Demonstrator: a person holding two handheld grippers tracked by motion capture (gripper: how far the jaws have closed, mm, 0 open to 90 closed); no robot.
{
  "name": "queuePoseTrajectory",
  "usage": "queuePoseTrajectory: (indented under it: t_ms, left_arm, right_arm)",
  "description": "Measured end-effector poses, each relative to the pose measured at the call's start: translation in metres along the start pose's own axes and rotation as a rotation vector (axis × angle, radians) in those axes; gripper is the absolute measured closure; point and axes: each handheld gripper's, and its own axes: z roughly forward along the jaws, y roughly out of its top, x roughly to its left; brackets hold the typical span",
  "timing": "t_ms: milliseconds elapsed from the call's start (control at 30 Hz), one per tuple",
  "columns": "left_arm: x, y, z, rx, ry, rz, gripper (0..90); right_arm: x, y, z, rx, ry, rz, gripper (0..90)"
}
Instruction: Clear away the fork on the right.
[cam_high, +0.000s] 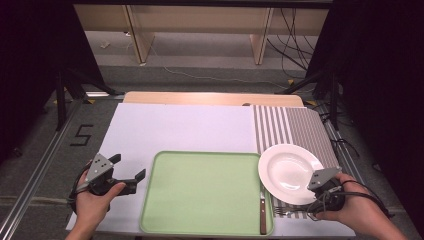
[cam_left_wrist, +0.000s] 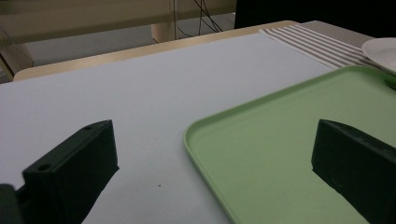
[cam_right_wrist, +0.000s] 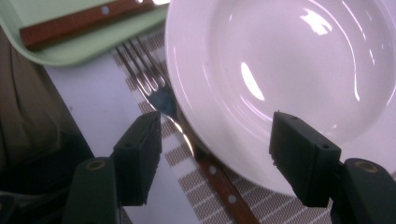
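A white plate (cam_high: 287, 167) rests on the striped placemat (cam_high: 300, 125), its left rim over the edge of the green tray (cam_high: 200, 195). A fork (cam_right_wrist: 163, 100) with a wooden handle lies on the placemat, partly under the plate's near rim. A wooden-handled knife (cam_high: 262, 217) lies along the tray's right side. My right gripper (cam_right_wrist: 217, 126) is open just in front of the plate (cam_right_wrist: 289, 60), one jaw on each side of the fork's neck, the pads pressing on nothing. My left gripper (cam_high: 130, 166) is open and empty, straddling the tray's left rim (cam_left_wrist: 280, 140).
A white sheet (cam_high: 175, 127) covers the wooden table behind and left of the tray. The knife handle (cam_right_wrist: 79, 21) sits at the tray corner close to the fork's tines. Dark floor, cables and furniture legs lie past the table's far edge.
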Motion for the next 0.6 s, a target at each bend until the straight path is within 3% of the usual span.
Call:
queuePoseTrajectory:
  t_ms: [100,267,600]
  left_arm:
    - [0.000,0.000,0.000,0.000,0.000,-0.001,0.0]
    - [0.000,0.000,0.000,0.002,0.001,0.001,0.0]
    - [0.000,0.000,0.000,0.003,0.001,0.003,0.0]
  right_arm:
    - [-0.003,-0.008,0.002,0.006,-0.008,-0.010,36.1]
    - [-0.007,-0.021,0.002,0.061,-0.009,-0.014,38.0]
    - [-0.024,-0.042,0.013,0.132,-0.001,0.026,39.8]
